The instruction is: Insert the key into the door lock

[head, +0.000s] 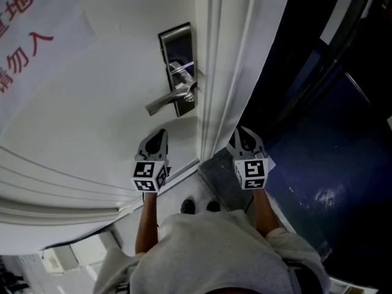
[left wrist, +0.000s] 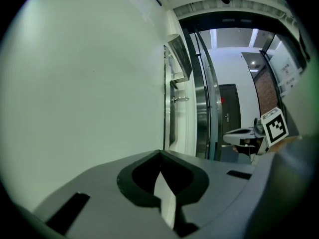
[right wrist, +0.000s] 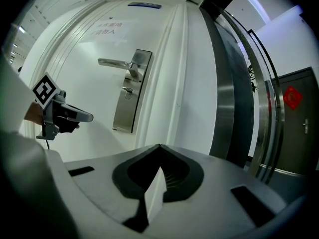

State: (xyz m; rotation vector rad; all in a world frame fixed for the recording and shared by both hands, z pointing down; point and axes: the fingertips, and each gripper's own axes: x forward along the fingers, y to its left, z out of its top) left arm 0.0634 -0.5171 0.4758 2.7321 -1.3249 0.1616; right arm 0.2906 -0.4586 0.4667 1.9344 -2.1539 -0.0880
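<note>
Two grippers, both empty, jaws pressed together. Head view: the left gripper has the lock plate at its 1 o'clock, while the right gripper has it at 11. What looks like the key pokes straight out of the plate beside the handle, though it's too small to be sure. Left gripper view: plate edge-on at 12 o'clock, key pointing toward 3. Right gripper view: plate at 11, well apart. Left's nearer, I'd say.
</note>
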